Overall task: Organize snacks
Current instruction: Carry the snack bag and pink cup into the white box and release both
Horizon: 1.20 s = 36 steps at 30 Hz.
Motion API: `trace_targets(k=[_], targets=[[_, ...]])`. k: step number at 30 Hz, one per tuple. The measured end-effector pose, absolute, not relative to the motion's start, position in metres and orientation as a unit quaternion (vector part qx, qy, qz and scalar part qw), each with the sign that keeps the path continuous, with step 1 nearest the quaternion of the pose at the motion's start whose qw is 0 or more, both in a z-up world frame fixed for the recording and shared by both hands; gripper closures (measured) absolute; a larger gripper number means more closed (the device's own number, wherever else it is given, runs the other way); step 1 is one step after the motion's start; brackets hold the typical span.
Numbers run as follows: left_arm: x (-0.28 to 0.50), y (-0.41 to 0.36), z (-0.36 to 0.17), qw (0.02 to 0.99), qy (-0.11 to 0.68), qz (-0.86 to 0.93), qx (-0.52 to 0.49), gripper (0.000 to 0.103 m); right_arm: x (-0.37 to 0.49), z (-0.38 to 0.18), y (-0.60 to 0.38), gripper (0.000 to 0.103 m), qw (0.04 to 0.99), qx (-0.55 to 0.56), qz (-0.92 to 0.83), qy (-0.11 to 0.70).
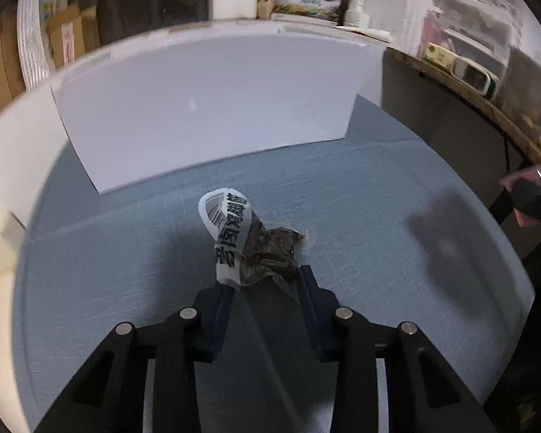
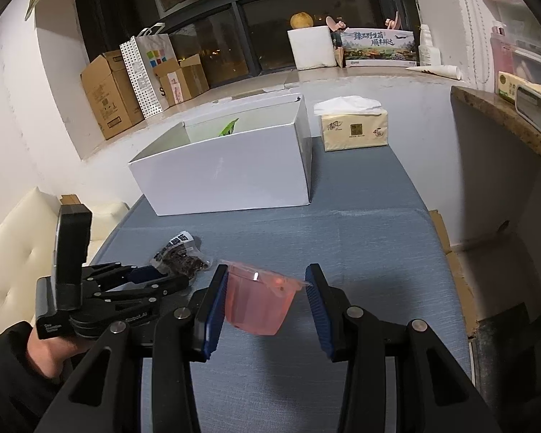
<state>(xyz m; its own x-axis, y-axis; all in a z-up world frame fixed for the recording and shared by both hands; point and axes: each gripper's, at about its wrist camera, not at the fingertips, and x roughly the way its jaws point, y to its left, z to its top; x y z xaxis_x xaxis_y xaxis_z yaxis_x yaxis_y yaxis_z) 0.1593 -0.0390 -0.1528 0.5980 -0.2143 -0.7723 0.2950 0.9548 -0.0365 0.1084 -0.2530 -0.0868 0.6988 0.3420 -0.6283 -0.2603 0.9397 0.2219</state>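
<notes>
We hold a hand-held gripper in each hand over a blue-grey cloth-covered surface. Our left hand-held gripper grasps a small snack packet between its blue pads: a clear wrapper with dark contents and a white printed band, lifted at its near end while its far end points toward the box; from the right wrist view the same packet lies low over the cloth at the left. Our right hand-held gripper grasps a pink translucent jelly cup, its rim caught between the two fingers, the cup hanging tilted above the cloth. Beyond both stands an open white cardboard box on the far part of the surface, with a green packet showing inside near its back wall. Just to the right of the box sits a yellow tissue pack. Brown cartons and a dotted paper bag stand on the window ledge behind
</notes>
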Motion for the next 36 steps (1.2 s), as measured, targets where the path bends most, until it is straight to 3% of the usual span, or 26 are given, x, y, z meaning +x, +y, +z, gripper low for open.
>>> trace_targets(k=[19,28,36], targets=[[0.115,0.011,-0.083,0.924,0.348,-0.154,-0.047,0.064,0.127,-0.074,-0.219,0.056,0.917,0.052,0.201,0.340],[0.179,0.032,-0.023,0.945,0.297,-0.135,-0.033,0.063,0.203,-0.020,-0.198,0.056,0.929,0.057,0.212,0.297],[0.271,0.043,-0.009,0.949,0.296,-0.105,0.005,0.060,0.302,0.004,-0.184,0.056,0.935,0.056,0.188,0.295]])
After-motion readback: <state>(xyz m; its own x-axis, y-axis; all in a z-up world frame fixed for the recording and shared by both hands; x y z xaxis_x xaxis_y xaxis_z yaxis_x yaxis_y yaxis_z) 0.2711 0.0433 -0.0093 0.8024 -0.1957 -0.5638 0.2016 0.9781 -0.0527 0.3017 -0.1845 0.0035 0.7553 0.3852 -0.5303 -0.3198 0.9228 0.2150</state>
